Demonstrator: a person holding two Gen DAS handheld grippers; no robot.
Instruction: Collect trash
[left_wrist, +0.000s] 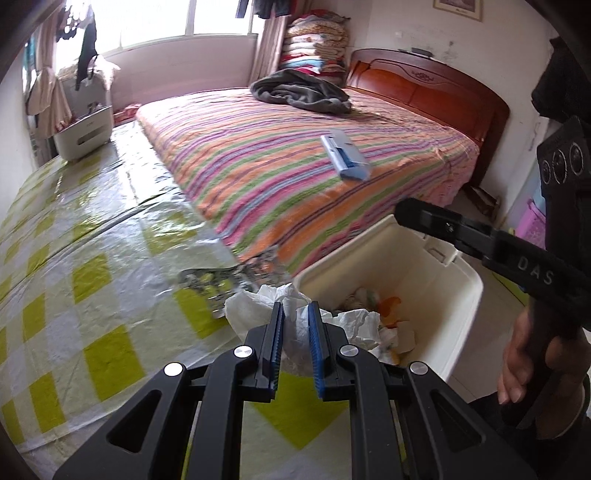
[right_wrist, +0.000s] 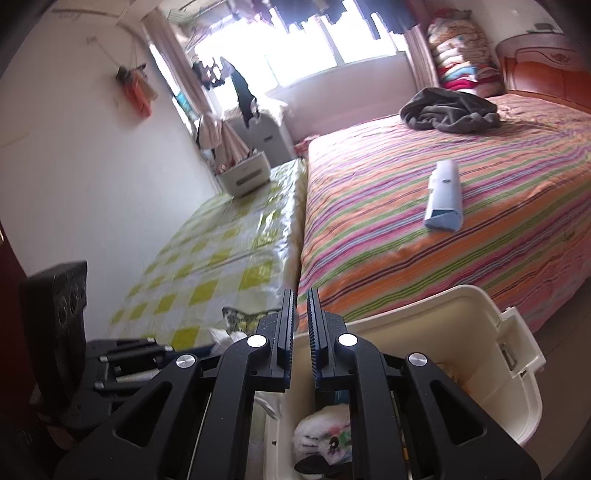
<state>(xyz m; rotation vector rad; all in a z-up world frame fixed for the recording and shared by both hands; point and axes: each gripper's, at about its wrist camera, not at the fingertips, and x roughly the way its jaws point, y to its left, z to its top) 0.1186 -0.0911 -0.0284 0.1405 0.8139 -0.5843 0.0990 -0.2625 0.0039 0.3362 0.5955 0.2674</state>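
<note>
My left gripper (left_wrist: 296, 304) is shut on a crumpled white tissue (left_wrist: 251, 310), which bulges out past both blue pads. It hangs at the near left rim of a cream plastic bin (left_wrist: 469, 280) that holds crumpled paper (left_wrist: 360, 325) and other scraps. My right gripper (left_wrist: 406, 212) reaches in from the right above the bin's far side, held by a hand (left_wrist: 528, 350). In the right wrist view the right gripper (right_wrist: 302, 293) has its pads nearly touching with nothing between them, over the bin (right_wrist: 480, 295). The tissue (right_wrist: 219, 334) shows to its left.
A striped bed (left_wrist: 295, 166) lies behind the bin, with a blue-white folded packet (left_wrist: 345, 155) and a grey blanket (left_wrist: 299, 90) on it. Left of it is a yellow-checked surface under clear plastic (left_wrist: 92, 240), with a white box (left_wrist: 83, 134) at its far end and a patterned scrap (left_wrist: 207, 277) near the bin.
</note>
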